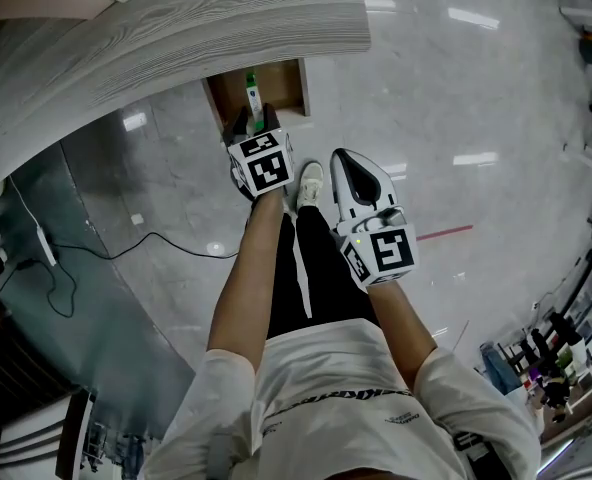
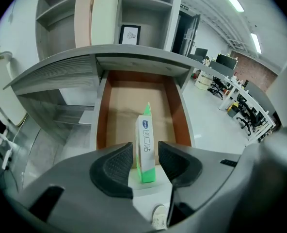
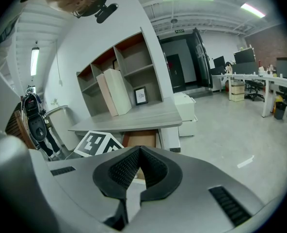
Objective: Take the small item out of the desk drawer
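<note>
The desk drawer (image 1: 288,76) stands pulled out under the grey desk top (image 1: 176,38). A small white and green box (image 2: 145,144) stands upright near the front of the drawer (image 2: 103,123). My left gripper (image 2: 146,150) straddles the box with its jaws wide, and a thin gap shows on each side, so the pads do not press on it. In the head view the left gripper (image 1: 253,121) reaches over the drawer's front edge toward the box (image 1: 250,92). My right gripper (image 1: 344,158) hangs to the right above the floor, and its jaws (image 3: 139,150) are shut on nothing.
Open shelves (image 2: 134,13) with a framed picture rise behind the desk. A black cable (image 1: 126,248) trails over the glossy floor at left. The person's leg and white shoe (image 1: 310,183) are below the drawer. A white cabinet (image 3: 188,106) stands right of the desk.
</note>
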